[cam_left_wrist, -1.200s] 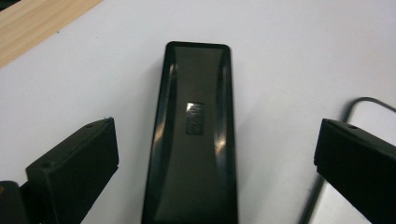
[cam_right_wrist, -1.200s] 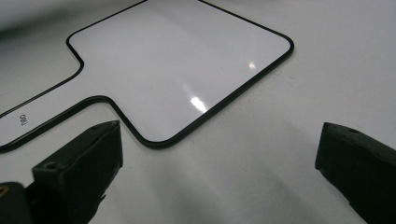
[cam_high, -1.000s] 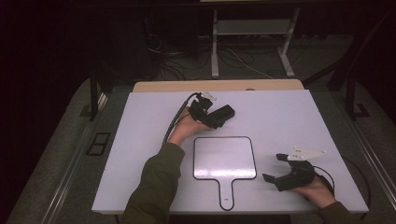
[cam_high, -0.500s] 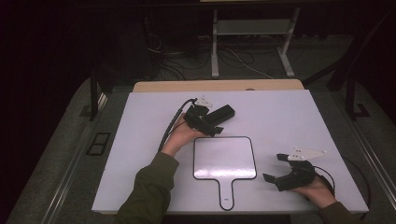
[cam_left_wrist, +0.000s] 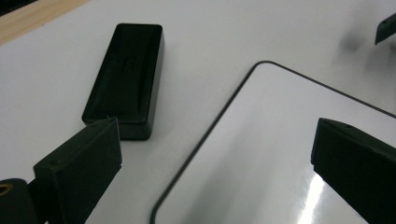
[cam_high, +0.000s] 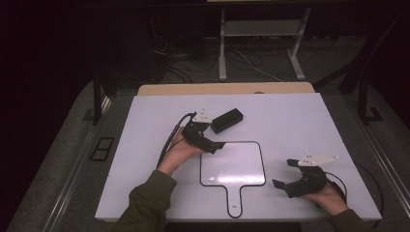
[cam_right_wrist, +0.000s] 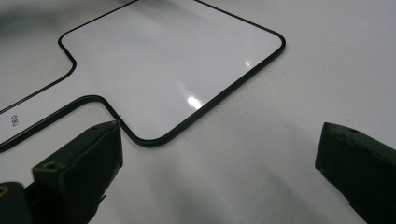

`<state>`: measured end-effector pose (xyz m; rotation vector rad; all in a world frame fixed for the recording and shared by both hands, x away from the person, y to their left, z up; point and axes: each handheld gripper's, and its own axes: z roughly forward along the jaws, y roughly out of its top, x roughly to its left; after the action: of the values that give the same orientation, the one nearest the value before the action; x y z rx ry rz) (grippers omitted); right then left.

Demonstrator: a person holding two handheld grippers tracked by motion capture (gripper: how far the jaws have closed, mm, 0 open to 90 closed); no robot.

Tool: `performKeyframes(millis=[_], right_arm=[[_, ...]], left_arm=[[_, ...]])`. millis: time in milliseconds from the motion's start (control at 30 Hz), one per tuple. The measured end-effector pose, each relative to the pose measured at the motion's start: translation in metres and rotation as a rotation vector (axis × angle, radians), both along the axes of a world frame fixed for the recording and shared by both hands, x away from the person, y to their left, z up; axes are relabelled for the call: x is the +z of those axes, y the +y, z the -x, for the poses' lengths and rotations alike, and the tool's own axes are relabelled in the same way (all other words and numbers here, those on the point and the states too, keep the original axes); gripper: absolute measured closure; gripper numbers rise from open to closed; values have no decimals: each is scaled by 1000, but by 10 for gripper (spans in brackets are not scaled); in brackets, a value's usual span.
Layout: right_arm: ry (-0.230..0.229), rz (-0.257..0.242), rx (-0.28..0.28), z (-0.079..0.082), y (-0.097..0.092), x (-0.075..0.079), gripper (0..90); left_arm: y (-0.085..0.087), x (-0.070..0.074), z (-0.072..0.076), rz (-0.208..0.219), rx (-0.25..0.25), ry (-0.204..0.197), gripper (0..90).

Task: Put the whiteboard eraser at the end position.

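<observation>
While both grippers stand wide open and empty, the black eraser (cam_high: 226, 120) lies flat on the table (cam_high: 300, 121), just beyond the far left corner of the paddle-shaped whiteboard (cam_high: 233, 164) and apart from it. The left gripper (cam_high: 207, 142) hovers over that corner, its jaws spread with the eraser's near end just beside the left jaw in the left gripper view (cam_left_wrist: 125, 79). The right gripper (cam_high: 290, 174) rests low to the right of the board, jaws gaping toward the board's near right corner (cam_right_wrist: 154, 70). If the eraser is to be picked up again, the risk is a skewed grab: the jaws straddle the board edge rather than the block, so closing from here would catch nothing or nudge the eraser sideways along the smooth table. A low approach could also clip the board's rim and shift it, though how high the gripper sits is hard to judge. Compared with a second ago, the left hand has pulled back toward the person; the eraser then seemed to be at or between the jaws, and now sits released beyond them. The right gripper and board have not moved.
</observation>
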<state>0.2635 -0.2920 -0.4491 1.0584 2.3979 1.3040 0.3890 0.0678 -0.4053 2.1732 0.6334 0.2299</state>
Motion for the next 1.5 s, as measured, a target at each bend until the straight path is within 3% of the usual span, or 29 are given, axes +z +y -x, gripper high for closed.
performKeyframes(millis=[167,767,1300,1500], right_arm=[[-3,-1,-4,0,-2,0,0],[-4,2,-6,0,-2,1,0],[-1,4,-7,1,-1,1,0],[-4,3,-6,0,-2,1,0]], left_arm=[[6,-1,14,-10,17,-20,0],[38,-3,62,66,32,-46,0],[76,-23,94,133,69,-14,0],[85,-29,101,137,71,-7,0]])
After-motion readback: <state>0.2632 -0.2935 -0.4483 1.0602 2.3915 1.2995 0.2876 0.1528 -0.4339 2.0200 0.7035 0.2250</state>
